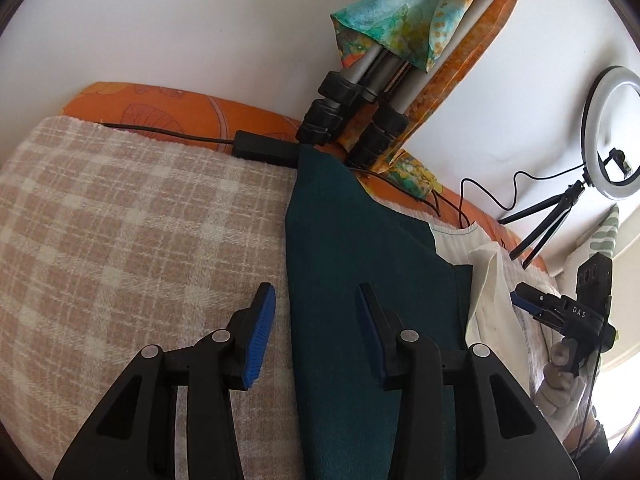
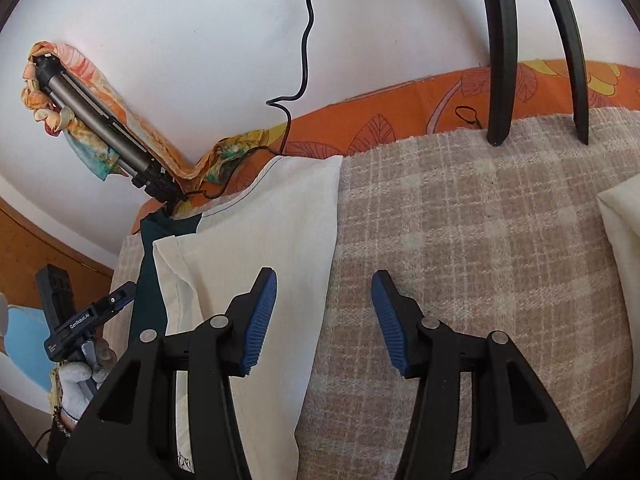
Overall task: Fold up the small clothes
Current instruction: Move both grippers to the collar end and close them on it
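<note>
A dark teal garment (image 1: 360, 240) lies flat on the beige checked blanket (image 1: 120, 220). A cream garment (image 1: 488, 280) lies against its right side. My left gripper (image 1: 316, 292) hovers open over the teal garment's left edge, its blue pads (image 1: 260, 336) holding nothing. In the right wrist view, the cream garment (image 2: 260, 220) lies spread out, and a strip of the teal garment (image 2: 148, 280) shows past its left side. My right gripper (image 2: 324, 276) stands open over the cream garment's right edge, empty. Each gripper shows in the other's view, right gripper (image 1: 532, 304) and left gripper (image 2: 120, 294), both held by gloved hands.
A folded tripod (image 1: 360, 100) wrapped in a colourful scarf leans on the white wall behind the clothes. A black adapter (image 1: 264, 148) with its cable lies on the orange sheet. A ring light (image 1: 612, 132) stands on small tripod legs (image 2: 500, 60). Another cream cloth (image 2: 620, 232) lies at the right.
</note>
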Demonstrator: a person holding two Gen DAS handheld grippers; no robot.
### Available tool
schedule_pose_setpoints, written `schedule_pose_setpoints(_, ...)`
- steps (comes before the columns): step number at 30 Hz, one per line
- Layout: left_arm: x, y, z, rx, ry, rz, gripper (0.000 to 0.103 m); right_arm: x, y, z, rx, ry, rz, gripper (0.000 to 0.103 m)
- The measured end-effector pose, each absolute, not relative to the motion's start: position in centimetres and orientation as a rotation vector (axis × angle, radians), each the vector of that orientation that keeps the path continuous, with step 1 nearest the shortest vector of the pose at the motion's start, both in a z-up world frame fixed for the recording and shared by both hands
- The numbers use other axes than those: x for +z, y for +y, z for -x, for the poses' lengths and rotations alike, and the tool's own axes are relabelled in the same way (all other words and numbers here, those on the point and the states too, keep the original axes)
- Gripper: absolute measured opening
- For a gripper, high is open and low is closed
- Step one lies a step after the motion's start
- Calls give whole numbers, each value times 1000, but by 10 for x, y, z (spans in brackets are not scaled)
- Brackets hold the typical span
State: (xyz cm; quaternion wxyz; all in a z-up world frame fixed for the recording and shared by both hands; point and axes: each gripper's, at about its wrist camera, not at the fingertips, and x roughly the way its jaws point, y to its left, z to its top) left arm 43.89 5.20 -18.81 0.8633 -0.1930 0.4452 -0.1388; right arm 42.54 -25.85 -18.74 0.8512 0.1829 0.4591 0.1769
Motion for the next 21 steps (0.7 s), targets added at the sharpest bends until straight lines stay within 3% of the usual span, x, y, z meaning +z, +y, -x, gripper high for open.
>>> schedule_pose_setpoints(16,-187,53,-500,-294,866,416,37,-184,-243,-464,391,922,-334,52)
schedule_pose_setpoints(18,-187,52,-500,-291,872,410,32,-183,-242,-465,402,928,-336,52)
schedule_pose_setpoints(19,-187,51,-501,-309,884,406,21,-182,-241,-467,418,933,-340,51)
schedule_pose_setpoints(20,-188,48,-502,-325,898,398,12,-182,-239,-468,434,940,-338,44)
schedule_pose_setpoints(21,-188,46,-502,-332,901,387,11,-182,-235,-470,437,946,-321,40)
